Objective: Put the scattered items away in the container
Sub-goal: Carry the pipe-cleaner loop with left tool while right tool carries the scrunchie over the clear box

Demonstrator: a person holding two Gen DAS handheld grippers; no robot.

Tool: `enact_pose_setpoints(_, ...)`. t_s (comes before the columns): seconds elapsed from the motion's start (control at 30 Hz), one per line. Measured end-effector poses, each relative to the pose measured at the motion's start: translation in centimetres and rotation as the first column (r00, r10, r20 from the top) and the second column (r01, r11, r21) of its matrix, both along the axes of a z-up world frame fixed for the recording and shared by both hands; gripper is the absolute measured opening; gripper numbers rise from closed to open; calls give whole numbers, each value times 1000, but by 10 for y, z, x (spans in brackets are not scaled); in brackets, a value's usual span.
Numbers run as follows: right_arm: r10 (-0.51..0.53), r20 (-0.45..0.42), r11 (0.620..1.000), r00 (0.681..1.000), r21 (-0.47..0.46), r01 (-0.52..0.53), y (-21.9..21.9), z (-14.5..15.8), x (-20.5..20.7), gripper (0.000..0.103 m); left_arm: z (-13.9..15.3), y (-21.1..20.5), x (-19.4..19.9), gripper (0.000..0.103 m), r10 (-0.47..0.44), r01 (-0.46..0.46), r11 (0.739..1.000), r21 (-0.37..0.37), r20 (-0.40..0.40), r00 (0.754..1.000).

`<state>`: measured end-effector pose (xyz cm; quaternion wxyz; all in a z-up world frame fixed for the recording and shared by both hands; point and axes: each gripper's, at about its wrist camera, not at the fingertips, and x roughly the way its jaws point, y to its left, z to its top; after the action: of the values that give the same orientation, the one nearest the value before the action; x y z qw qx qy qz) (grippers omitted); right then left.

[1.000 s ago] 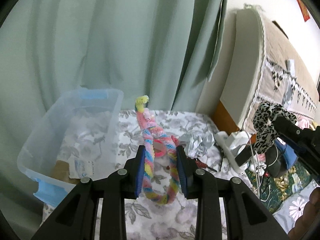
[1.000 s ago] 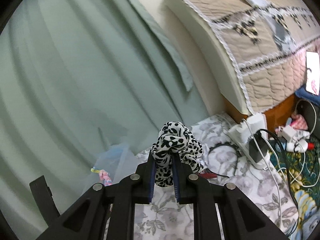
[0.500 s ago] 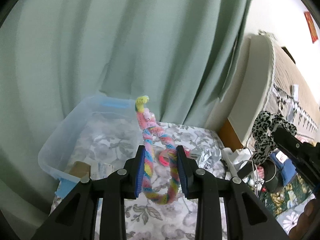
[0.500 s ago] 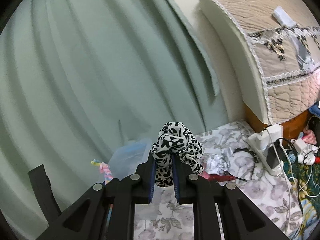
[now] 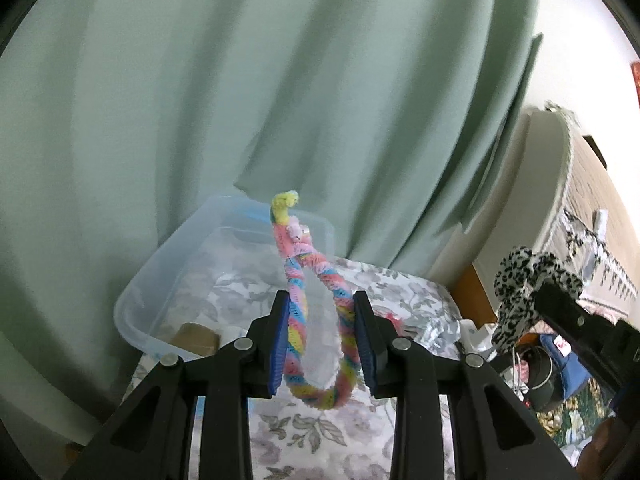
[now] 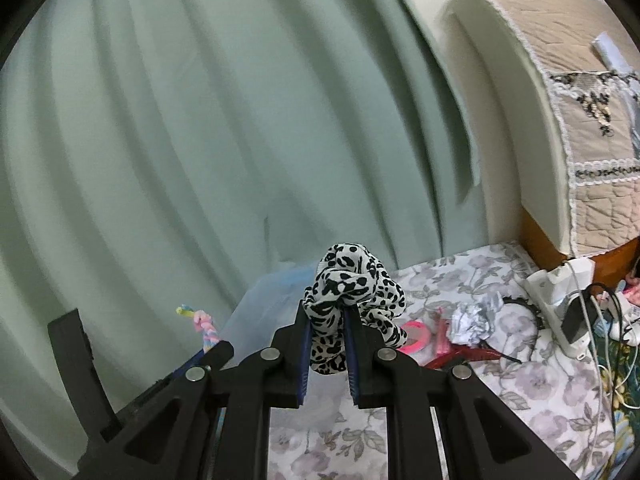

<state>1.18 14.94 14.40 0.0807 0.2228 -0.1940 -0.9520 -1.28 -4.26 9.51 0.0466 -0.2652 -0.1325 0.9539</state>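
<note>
On the floral cloth, against the green curtain [image 5: 280, 80]: the clear plastic container [image 5: 160, 284], open on top, with a brown cardboard piece [image 5: 196, 336] and something white already at its near end. Lies with its long side running away from the left wrist camera, from the near left corner toward the far right one.

Ahead of the left gripper [image 5: 320, 344] and a little to its left and lower, by that view. Clamped between its blue pads, a pastel twisted pipe-cleaner loop [image 5: 316, 320], standing upright, its yellow tip in front of the far rim in the picture, off the cloth. Pressed on both sides of the loop, so grasped and not loose.

In the right wrist view, seen just behind and slightly left of the leopard-print scrunchie [image 6: 348, 292], which is pinched tight in the right gripper [image 6: 326, 356], bunched above the pads. Partly hidden by that scrunchie, so only its near corner shows.

Judged nearer to the left hand: shows in the right wrist view at the lower left, on the container's side of the right gripper. Probably a short carry forward and left for the loop, a longer one across for the scrunchie.

Further out on the cloth, well apart from the container: a crumpled foil ball [image 6: 472, 320], a pink tape roll [image 6: 416, 332], not yet tidied.
</note>
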Motion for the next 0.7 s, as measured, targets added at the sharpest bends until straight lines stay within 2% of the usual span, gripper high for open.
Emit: enact_pose_setpoints(0.7,119,122,989,985,74,-129,-56,-35,-40,17,-34,-62,-10,33,121,-128,987,98,73,990)
